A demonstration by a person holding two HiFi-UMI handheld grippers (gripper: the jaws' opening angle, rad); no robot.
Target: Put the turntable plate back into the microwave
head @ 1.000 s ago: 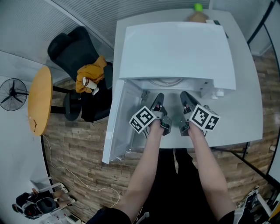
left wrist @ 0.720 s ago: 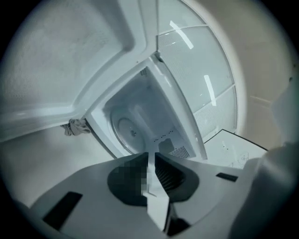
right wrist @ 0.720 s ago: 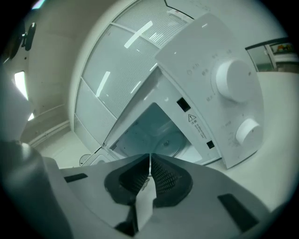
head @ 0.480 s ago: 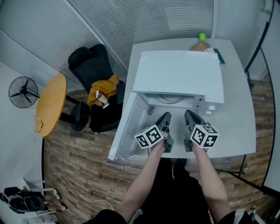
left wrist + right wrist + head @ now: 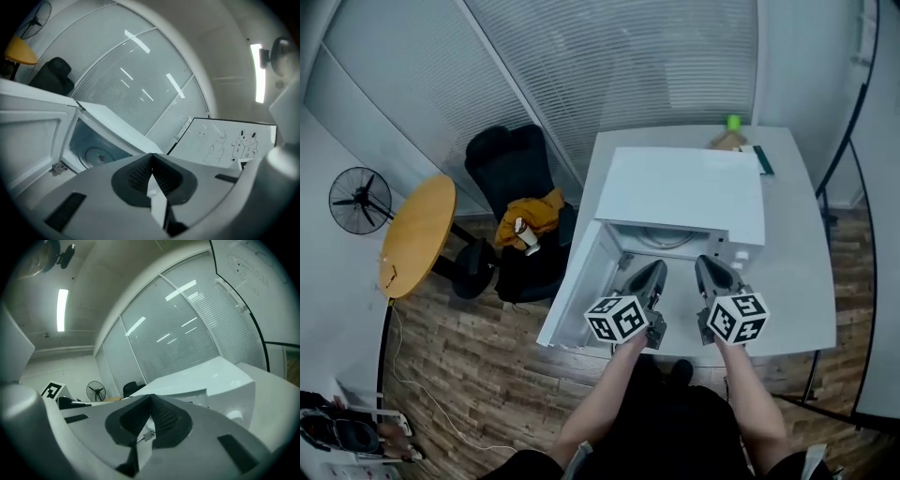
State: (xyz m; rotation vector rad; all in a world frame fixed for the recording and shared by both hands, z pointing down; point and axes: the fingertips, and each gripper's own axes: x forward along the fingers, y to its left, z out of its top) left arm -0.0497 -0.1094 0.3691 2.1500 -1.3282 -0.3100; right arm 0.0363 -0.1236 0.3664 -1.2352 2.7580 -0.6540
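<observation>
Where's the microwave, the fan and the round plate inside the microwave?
microwave [image 5: 684,192], head view, on its white top.
fan [image 5: 358,200], head view, on the middle of its round cage.
turntable plate [image 5: 98,155], left gripper view, on its middle, inside the microwave.

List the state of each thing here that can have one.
microwave door: open, swung out wide.
turntable plate: lying inside the microwave.
left gripper: shut, nothing between its jaws.
right gripper: shut, nothing between its jaws.
</observation>
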